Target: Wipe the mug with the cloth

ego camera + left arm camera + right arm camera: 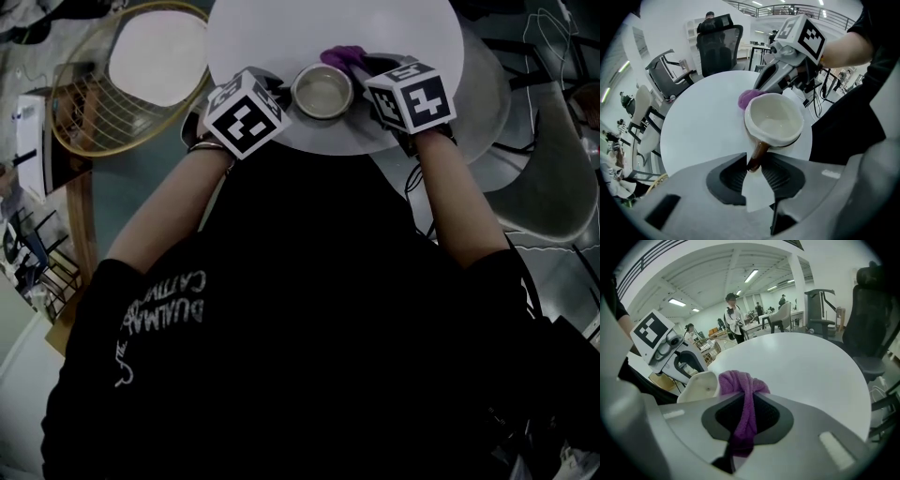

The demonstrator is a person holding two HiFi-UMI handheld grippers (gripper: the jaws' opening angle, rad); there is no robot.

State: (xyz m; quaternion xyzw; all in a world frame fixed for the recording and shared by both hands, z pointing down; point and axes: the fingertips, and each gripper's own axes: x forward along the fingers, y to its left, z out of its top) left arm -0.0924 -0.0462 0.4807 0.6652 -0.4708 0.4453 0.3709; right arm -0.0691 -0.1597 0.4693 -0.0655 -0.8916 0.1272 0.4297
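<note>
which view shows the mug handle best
Left gripper view: the handle runs straight into the left hand-held gripper, pinched between its jaws. Head view shows only the mug from above; right gripper view only its side.

Lower left of the head view: white lettering (167, 307) on the person's black shirt (309, 309), only fragments legible, apparently "DUALMA" above "CATIV". The left gripper (757, 171) and right gripper (745, 423) each carry a cube, at (244, 112) and (411, 96), bearing black-and-white square marker patterns without letters or numbers.
</note>
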